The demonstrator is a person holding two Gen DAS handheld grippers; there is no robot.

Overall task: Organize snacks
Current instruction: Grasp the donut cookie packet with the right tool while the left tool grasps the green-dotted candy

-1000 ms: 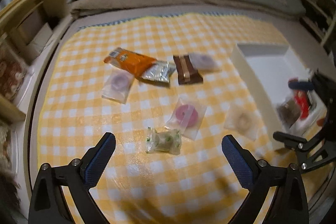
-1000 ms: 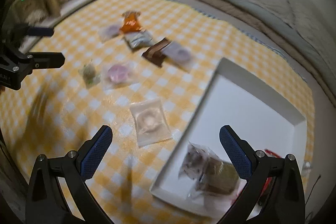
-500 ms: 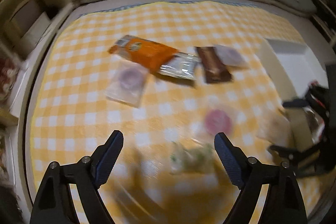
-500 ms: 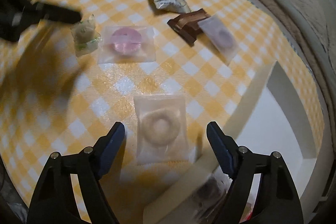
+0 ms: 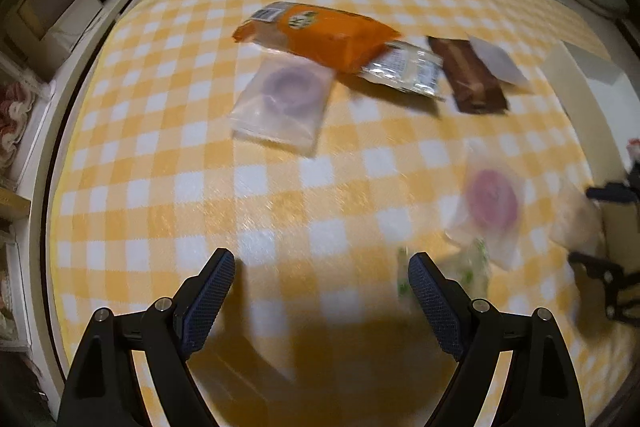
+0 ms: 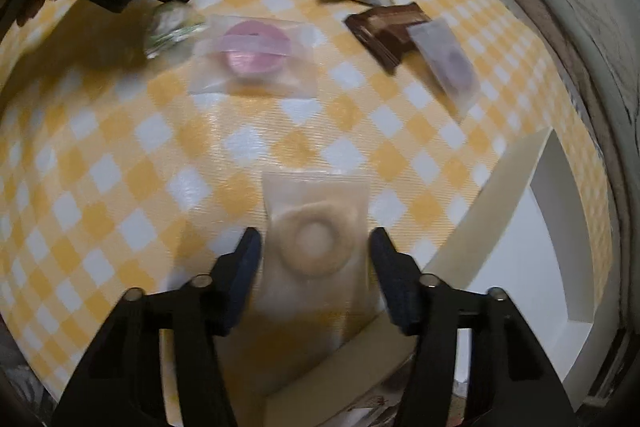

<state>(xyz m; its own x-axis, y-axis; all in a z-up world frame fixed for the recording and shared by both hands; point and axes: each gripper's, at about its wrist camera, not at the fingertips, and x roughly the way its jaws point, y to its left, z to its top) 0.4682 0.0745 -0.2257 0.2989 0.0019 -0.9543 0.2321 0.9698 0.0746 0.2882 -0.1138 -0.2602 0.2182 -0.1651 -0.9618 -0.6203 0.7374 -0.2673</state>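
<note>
**Cream ring packet straddled by the right gripper, white tray just to its right**

Clear film wraps the cream ring snack (image 6: 316, 239), which is seen lying flat on the yellow checked cloth (image 6: 120, 155) directly between the two fingers of the right gripper (image 6: 316, 247). The jaws are held wide, one finger at each long edge of the packet, and no contact with the film can be confirmed. The packet's long axis is judged to run along the gripper's line of sight, so the closing direction falls across its short width. The white tray (image 6: 560, 227) is found just to the right of the packet, its near wall close beside the right finger; dark-wrapped snacks already in it are partly glimpsed at the lower edge of the right wrist view.

The left gripper (image 5: 322, 287) is recorded as wide apart and empty, low over the cloth. The green-flecked packet (image 5: 476, 267) lies just beyond and to the right of its right finger, not between the jaws; motion blur prevents a finer reading. The pink ring packet (image 5: 492, 203) is noted farther on the same side.

Further back lie the purple ring packet (image 5: 286, 99), the orange pouch (image 5: 332, 35), the silver sachet (image 5: 404, 71), the brown bar (image 5: 476, 79) and a second pale packet (image 5: 498, 61) overlapping the bar.

Judgement: the right arm is the nearer one to both the cream packet and the tray. A thin, flat packet is expected to need the fingertips pressed low to the cloth before closure.
</note>
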